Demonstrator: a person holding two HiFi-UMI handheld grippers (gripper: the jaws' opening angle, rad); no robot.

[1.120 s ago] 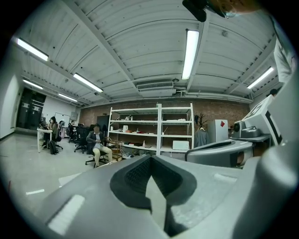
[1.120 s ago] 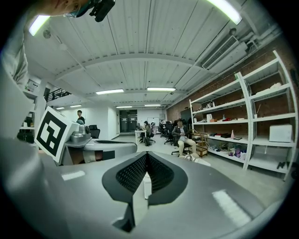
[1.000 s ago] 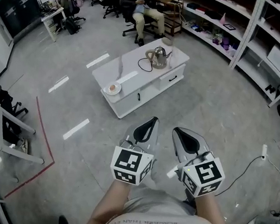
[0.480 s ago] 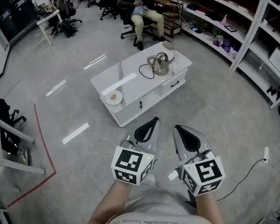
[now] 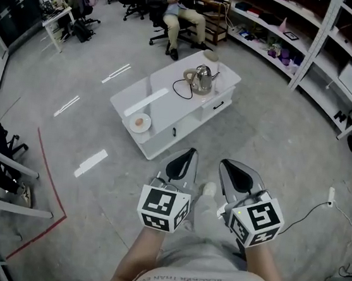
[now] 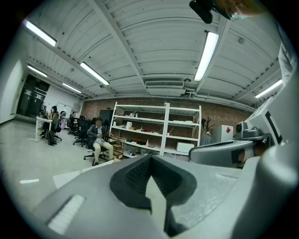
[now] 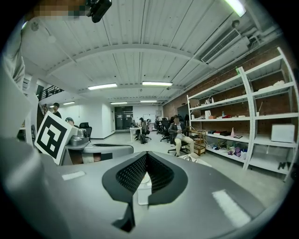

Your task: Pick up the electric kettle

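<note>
The steel electric kettle [image 5: 200, 79] stands upright on the far end of a low white table [image 5: 168, 104], with a black cord [image 5: 181, 90] looped beside it. In the head view both grippers are held close to my body, well short of the table and pointing toward it. My left gripper [image 5: 192, 151] and right gripper [image 5: 223, 163] sit side by side, each with its jaws together and nothing between them. The left gripper view shows the left gripper [image 6: 150, 159] aimed at the shelves. In the right gripper view the right gripper [image 7: 145, 157] faces the room.
A small plate [image 5: 139, 122] with a round item lies at the table's near end, and a white cup [image 5: 210, 56] stands behind the kettle. A person sits on a chair [image 5: 170, 5] beyond the table. Shelving [image 5: 339, 55] lines the right side. A cable [image 5: 310, 213] trails on the floor.
The table and kettle have shifted slightly in the head view as I step nearer. Both grippers keep the same pose and stay shut.
</note>
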